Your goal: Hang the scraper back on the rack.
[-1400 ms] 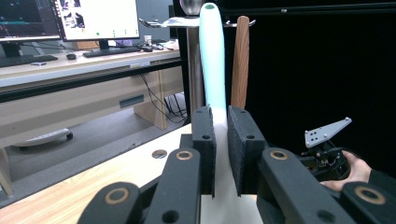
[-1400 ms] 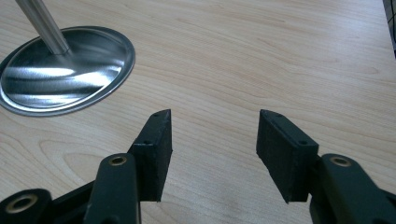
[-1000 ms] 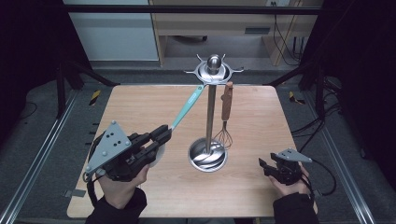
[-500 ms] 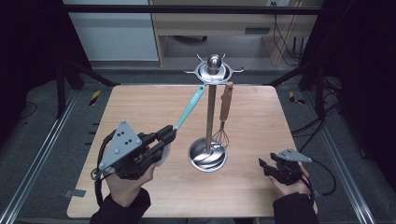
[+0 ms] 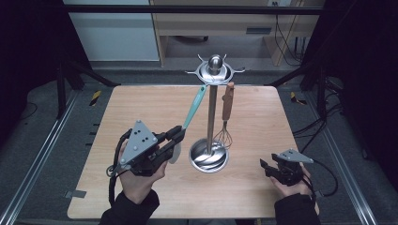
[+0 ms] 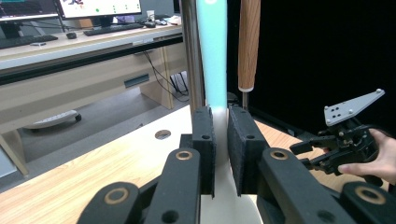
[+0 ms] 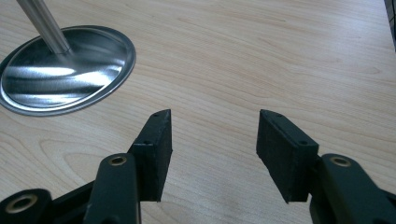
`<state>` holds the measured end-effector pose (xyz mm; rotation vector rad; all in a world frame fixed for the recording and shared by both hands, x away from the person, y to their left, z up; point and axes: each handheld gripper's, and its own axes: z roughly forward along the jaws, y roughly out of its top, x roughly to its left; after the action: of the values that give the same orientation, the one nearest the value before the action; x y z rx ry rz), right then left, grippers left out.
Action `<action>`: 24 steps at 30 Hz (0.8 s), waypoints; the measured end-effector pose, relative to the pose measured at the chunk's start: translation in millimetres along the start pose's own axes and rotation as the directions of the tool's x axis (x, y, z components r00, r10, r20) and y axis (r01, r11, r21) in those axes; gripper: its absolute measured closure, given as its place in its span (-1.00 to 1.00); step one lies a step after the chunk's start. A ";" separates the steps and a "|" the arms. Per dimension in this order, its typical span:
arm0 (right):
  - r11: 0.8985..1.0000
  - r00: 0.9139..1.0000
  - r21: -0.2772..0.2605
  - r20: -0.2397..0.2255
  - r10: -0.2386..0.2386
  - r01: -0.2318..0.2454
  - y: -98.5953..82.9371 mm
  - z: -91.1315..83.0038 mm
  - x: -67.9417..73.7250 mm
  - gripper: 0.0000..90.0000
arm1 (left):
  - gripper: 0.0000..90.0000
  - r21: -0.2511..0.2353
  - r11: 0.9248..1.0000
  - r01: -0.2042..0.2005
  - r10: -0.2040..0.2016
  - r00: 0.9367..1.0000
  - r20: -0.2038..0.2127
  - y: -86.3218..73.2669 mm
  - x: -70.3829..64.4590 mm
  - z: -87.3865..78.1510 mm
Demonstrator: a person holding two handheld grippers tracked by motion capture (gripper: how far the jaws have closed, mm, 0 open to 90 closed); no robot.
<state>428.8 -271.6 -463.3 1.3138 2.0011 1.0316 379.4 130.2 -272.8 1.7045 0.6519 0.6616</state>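
A steel utensil stand (image 5: pixel 211 116) rises from a round base dish (image 5: pixel 209 157) mid-table. A whisk with a wooden handle (image 5: pixel 227 101) hangs from its top ring. A spatula with a teal handle (image 5: pixel 195 106) and a white head leans up to the ring's left hook; I cannot tell if it is hooked on. My left gripper (image 5: pixel 177 136) is shut on the spatula near its head, left of the base. In the left gripper view the pads (image 6: pixel 205 140) clamp the spatula (image 6: pixel 212 56). My right gripper (image 5: pixel 264 167) is open and empty near the front right; its jaws (image 7: pixel 212 149) hover over bare wood.
The wooden table (image 5: pixel 141 103) has its edges close on all sides, with metal rails and dark floor around it. A desk stands beyond the far edge. The stand's base dish (image 7: pixel 65 70) lies left of my right gripper.
My left gripper has moved right toward the stand with the spatula, whose handle now stands steeper. The right gripper has not moved.
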 end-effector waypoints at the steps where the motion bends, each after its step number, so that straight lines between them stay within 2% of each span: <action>1: 1.000 1.000 0.000 0.000 0.001 -0.001 0.0 0.0 0.1 0.02 | 0.81 0.003 1.000 -0.001 0.001 1.000 -0.002 -0.4 -0.5 1.4; 13: 1.000 1.000 0.000 0.000 0.000 0.000 -0.1 0.2 0.2 0.02 | 0.81 0.019 1.000 0.009 -0.008 1.000 -0.024 -5.2 -3.3 17.0; 24: 1.000 1.000 0.000 0.000 0.000 0.000 0.0 0.2 0.2 0.02 | 0.80 0.006 1.000 0.002 -0.001 0.999 -0.032 -9.2 -2.7 30.3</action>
<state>428.9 -271.3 -463.4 1.3140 2.0016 1.0317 398.7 110.1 -288.2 1.7023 0.6780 0.6873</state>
